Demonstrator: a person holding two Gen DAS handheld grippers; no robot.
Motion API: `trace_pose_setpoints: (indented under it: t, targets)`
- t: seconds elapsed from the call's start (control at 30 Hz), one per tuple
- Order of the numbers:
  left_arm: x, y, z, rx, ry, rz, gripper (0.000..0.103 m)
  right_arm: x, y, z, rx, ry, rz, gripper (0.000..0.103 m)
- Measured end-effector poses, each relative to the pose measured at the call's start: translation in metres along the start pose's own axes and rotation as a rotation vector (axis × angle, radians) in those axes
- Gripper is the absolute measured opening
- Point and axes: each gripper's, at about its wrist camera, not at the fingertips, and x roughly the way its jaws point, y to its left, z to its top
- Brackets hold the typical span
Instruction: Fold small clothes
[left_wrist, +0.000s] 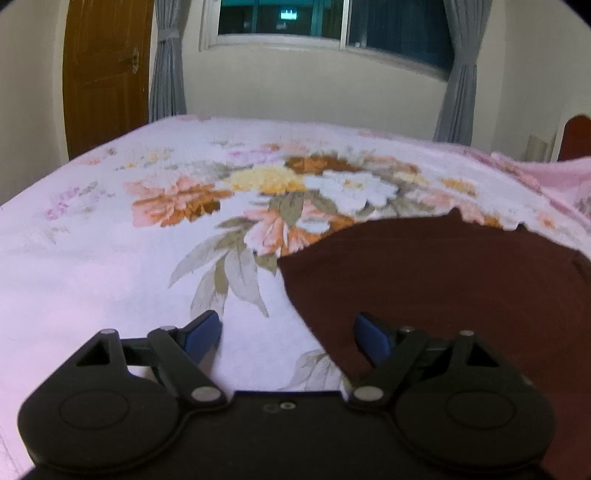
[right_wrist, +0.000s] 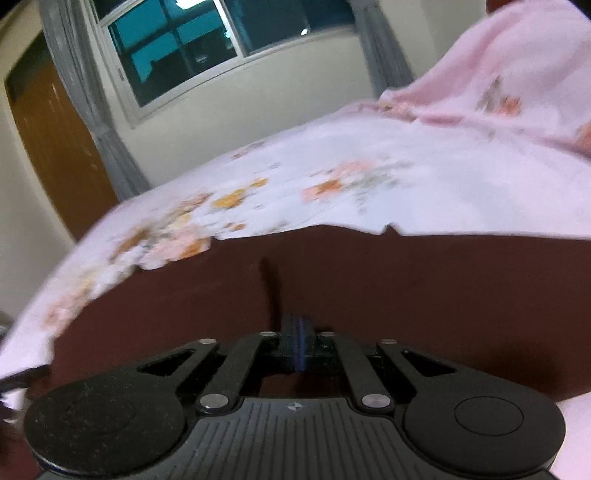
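- My left tool (left_wrist: 288, 334) hangs released over the bed, its two blue pads (left_wrist: 201, 332) standing wide apart with nothing pinched between them.
- The near left corner of the dark maroon garment (left_wrist: 443, 280) lies under the right-hand pad; the left-hand pad is over bare sheet.
- My right tool (right_wrist: 298, 341) is clenched, blue pads pressed together. They sit right at the maroon garment (right_wrist: 332, 280), and a dark raised crease (right_wrist: 271, 291) runs up from them, so it looks like a pinch of that cloth is gripped, though the contact itself is hidden by the pads.
- The garment lies spread on the bed, filling the near right of the left view and the whole near half of the right view, with a small notch (right_wrist: 389, 229) along its far edge.
- Nothing else stands between the tools and the garment.
- The bed carries a pale pink floral sheet (left_wrist: 147, 229) with orange, yellow and white flowers; a rumpled pink blanket (right_wrist: 498, 74) is bunched at the far right.
- Beyond the bed: a cream wall, a dark window (left_wrist: 314, 18), grey tied curtains (left_wrist: 166, 62) at either side, and a brown wooden door (left_wrist: 103, 74) at far left.
- The right view is motion-blurred.
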Motion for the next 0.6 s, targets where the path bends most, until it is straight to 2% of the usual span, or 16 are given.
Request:
trace_pose_setpoints:
  t: [0.1, 0.23, 0.3, 0.33, 0.37, 0.4, 0.6]
  targets:
    - [-0.002, 0.0, -0.001, -0.012, -0.014, 0.02, 0.081, 0.016, 0.011, -0.005, -0.031, 0.066, 0.034, 0.012]
    - [-0.007, 0.008, -0.003, -0.066, -0.02, -0.019, 0.081, 0.031, 0.012, -0.009, -0.006, 0.078, 0.027, 0.04]
    - [-0.005, 0.01, -0.005, -0.078, -0.01, -0.033, 0.081, 0.032, 0.015, -0.009, 0.031, 0.088, 0.051, 0.048]
    - [-0.003, 0.01, -0.005, -0.08, -0.001, -0.034, 0.081, 0.033, 0.014, -0.008, 0.034, 0.093, 0.062, 0.047]
    - [-0.002, 0.01, -0.006, -0.081, 0.007, -0.032, 0.081, 0.034, 0.014, -0.008, 0.038, 0.098, 0.076, 0.041]
    - [-0.001, 0.01, -0.006, -0.08, 0.008, -0.03, 0.082, 0.037, 0.014, -0.007, 0.052, 0.11, 0.101, 0.013]
    - [0.0, 0.004, -0.007, -0.044, 0.02, 0.0, 0.082, 0.017, 0.013, -0.006, 0.083, 0.056, 0.107, 0.012]
